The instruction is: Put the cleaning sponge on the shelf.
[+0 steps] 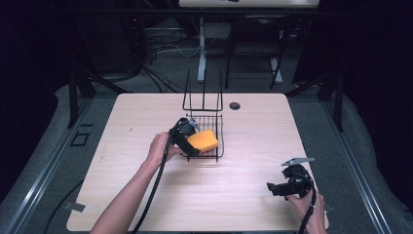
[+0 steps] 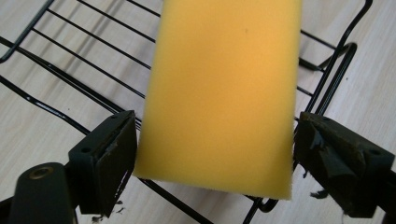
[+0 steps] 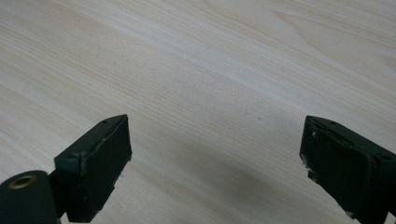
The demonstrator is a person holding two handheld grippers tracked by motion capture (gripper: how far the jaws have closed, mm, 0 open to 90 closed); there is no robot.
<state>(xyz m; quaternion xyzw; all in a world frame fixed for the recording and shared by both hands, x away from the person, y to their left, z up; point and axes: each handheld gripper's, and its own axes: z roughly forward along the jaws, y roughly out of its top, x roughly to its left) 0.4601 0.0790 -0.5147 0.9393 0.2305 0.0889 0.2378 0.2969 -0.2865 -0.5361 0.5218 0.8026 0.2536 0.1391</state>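
A person is standing at a wooden table (image 1: 146, 195), a two-jaw gripper in each hand. The left gripper (image 2: 212, 154) is reaching into a black wire basket (image 1: 219, 136) near the table's middle; a yellow sponge (image 2: 224, 93) is lying in the basket between its jaws, which are standing just clear of its sides, pressing nothing. The right gripper (image 3: 215, 158) is hovering wide open and empty over bare wood, well apart.

Left gripper (image 1: 195, 142) jaws parted; right gripper (image 1: 273, 189) jaws wide.
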